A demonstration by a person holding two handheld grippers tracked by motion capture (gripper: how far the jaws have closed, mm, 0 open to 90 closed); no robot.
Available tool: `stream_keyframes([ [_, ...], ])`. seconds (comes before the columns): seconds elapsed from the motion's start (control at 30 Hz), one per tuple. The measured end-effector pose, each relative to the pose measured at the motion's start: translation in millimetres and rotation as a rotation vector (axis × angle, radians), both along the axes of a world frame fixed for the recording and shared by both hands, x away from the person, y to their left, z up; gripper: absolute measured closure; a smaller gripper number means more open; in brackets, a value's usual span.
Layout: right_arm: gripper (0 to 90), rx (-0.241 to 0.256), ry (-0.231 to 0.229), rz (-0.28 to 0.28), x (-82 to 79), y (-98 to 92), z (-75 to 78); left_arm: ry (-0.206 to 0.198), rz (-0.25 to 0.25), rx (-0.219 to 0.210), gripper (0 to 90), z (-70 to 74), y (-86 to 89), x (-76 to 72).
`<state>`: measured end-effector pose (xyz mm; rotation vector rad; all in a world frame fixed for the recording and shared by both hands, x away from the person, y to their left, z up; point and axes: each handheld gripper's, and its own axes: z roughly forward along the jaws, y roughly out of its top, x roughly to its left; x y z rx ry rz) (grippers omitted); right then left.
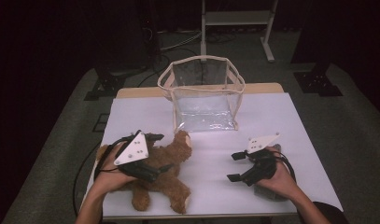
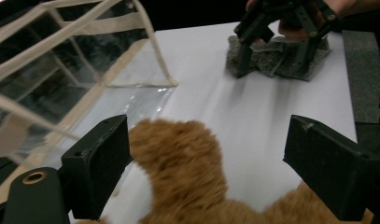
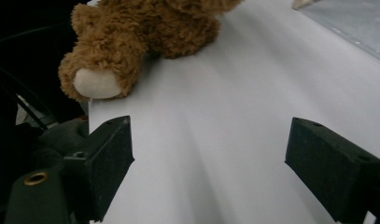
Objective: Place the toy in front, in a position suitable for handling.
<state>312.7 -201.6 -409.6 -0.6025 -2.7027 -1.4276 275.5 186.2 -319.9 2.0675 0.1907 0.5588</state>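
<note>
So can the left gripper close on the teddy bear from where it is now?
Probably yes. The left gripper has its jaws spread wide with the teddy bear between them, and nothing else lies in the gap. The clear bag stands apart, farther back.

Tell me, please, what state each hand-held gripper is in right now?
Left hand-held gripper: open, jaws either side of the teddy bear, not closed on it.
Right hand-held gripper: open, holding nothing.

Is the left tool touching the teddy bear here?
Cannot tell. In the left gripper view the left tool stands open around the teddy bear, but fur hides any contact or gap at the pads.
</note>
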Motion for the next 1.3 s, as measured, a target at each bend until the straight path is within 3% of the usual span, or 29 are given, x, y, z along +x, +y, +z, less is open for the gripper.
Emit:
stream_keyframes([
  [0.17, 13.7, -0.006, -0.007, 0.062, -3.6, 23.5, 3.8, -0.020, 0.020, -0.023, 14.7, 2.4, 23.5, 5.1],
  [0.37, 13.7, -0.015, -0.014, 0.153, -9.9, 56.2, 8.0, -0.013, 0.030, -0.027, 19.1, -5.7, 41.1, 17.9],
  [0.6, 13.7, -0.015, -0.005, 0.242, -13.6, 89.3, 7.4, 0.045, 0.076, -0.031, 21.5, -21.9, 50.8, 39.0],
  [0.8, 13.7, -0.012, 0.009, 0.301, -18.4, 110.1, 3.7, 0.090, 0.108, 0.017, 24.5, -31.0, 52.7, 50.1],
  [0.83, 13.7, -0.013, 0.008, 0.308, -18.9, 112.8, 3.0, 0.100, 0.103, 0.019, 26.9, -31.6, 53.4, 51.1],
  [0.87, 13.7, -0.018, 0.012, 0.326, -20.1, 119.6, 0.7, 0.099, 0.081, 0.014, 35.8, -32.2, 53.7, 51.6],
  [1.0, 13.7, -0.026, 0.025, 0.338, -18.8, 129.8, -6.1, 0.086, 0.068, 0.048, 57.0, -32.1, 51.4, 52.0],
  [1.07, 14.1, -0.027, 0.035, 0.343, -17.7, 134.6, -10.3, 0.091, 0.077, 0.045, 64.0, -32.6, 50.5, 52.9],
  [1.13, 14.2, -0.028, 0.050, 0.352, -18.1, 139.9, -14.7, 0.101, 0.077, 0.045, 68.2, -32.7, 50.5, 54.1],
  [1.23, 15.1, -0.073, 0.049, 0.370, -20.8, 150.5, -23.5, 0.099, 0.073, 0.058, 70.5, -32.0, 50.4, 54.3],
  [1.3, 20.3, -0.083, 0.053, 0.375, -21.7, 153.8, -26.3, 0.094, 0.071, 0.059, 71.2, -31.6, 50.4, 53.9],
])
